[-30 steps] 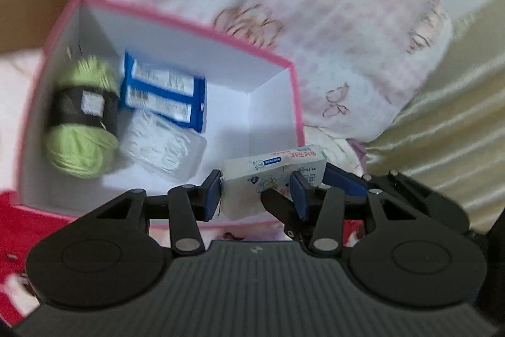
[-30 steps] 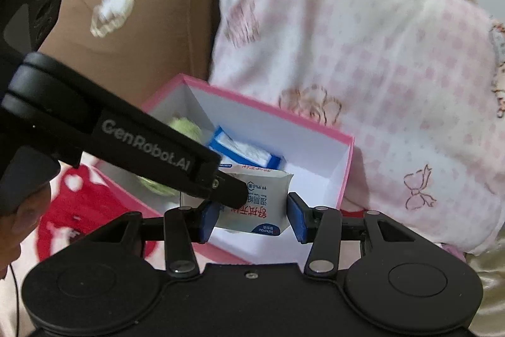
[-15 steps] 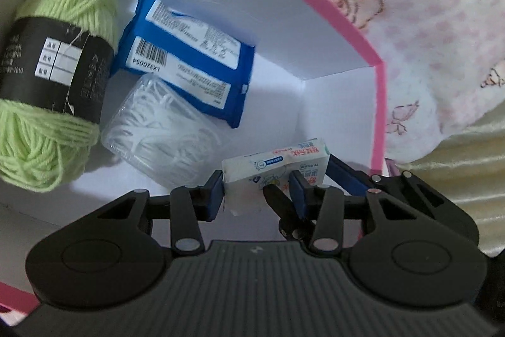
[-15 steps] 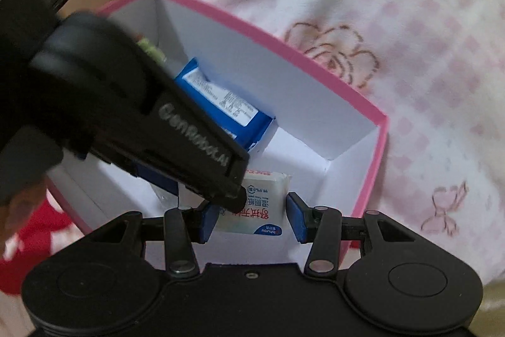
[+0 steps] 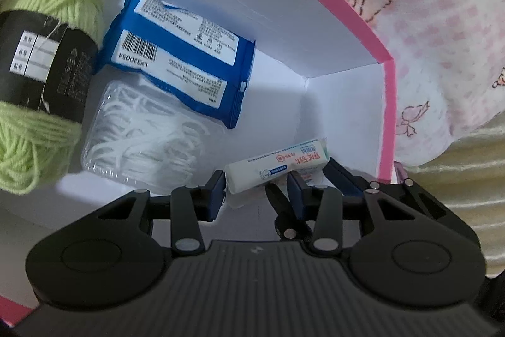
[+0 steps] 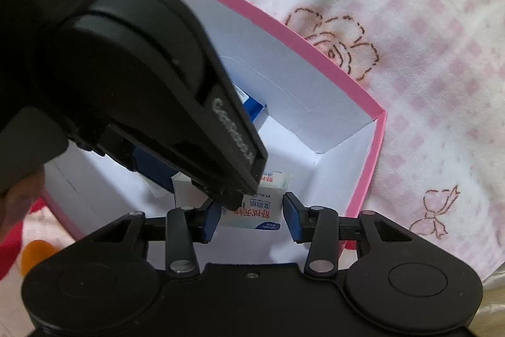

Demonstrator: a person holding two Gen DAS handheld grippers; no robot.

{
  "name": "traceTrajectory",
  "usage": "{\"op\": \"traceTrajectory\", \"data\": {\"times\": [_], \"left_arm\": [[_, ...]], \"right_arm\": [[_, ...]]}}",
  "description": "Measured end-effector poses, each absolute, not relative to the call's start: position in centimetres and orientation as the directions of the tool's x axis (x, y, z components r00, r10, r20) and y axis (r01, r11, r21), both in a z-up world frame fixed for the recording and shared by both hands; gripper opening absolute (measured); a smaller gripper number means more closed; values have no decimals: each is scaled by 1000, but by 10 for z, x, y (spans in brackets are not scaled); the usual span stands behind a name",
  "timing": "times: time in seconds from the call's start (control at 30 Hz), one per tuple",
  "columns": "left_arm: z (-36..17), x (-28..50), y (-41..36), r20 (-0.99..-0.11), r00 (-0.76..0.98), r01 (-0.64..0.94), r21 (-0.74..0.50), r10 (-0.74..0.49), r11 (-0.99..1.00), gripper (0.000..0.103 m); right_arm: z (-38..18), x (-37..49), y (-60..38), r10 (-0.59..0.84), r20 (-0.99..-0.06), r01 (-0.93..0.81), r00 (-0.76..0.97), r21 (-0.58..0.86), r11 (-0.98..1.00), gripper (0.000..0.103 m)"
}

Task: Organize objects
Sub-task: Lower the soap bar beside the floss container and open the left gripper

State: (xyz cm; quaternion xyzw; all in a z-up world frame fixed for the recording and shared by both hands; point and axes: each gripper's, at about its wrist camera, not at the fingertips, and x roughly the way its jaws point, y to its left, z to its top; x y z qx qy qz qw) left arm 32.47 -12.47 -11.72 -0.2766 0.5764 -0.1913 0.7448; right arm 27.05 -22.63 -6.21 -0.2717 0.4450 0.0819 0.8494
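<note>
Both grippers reach into a pink box with white walls (image 5: 344, 103). A small white wipes packet (image 5: 277, 165) with red and blue print lies low in the box's near right corner. My left gripper (image 5: 257, 190) stands around it with its pads slightly apart from the packet. My right gripper (image 6: 252, 218) is open around the same packet (image 6: 263, 210), pads not touching it. The left gripper's black body (image 6: 142, 84) covers much of the right wrist view.
Inside the box lie a green yarn ball with a black label (image 5: 41, 59), a blue wipes pack (image 5: 180, 65) and a clear case of white floss picks (image 5: 139, 135). A pink checked pillow (image 6: 394, 21) lies behind the box. Cream fabric (image 5: 457, 166) is at right.
Both grippers moved down into the box with the white packet. The jaws of both now stand wider, and the packet rests lower in the corner.
</note>
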Motion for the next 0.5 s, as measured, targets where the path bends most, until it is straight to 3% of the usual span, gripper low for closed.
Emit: {"op": "traceTrajectory", "data": {"times": [0.17, 0.5], "left_arm": [[-109, 324, -121, -751, 313, -21, -617, -582, 786, 41], [-91, 317, -117, -747, 370, 57, -575, -552, 816, 41]], "right_arm": [[-69, 274, -231, -114, -802, -369, 587, -390, 844, 40], [-69, 270, -236, -98, -763, -322, 638, -381, 867, 40]]}}
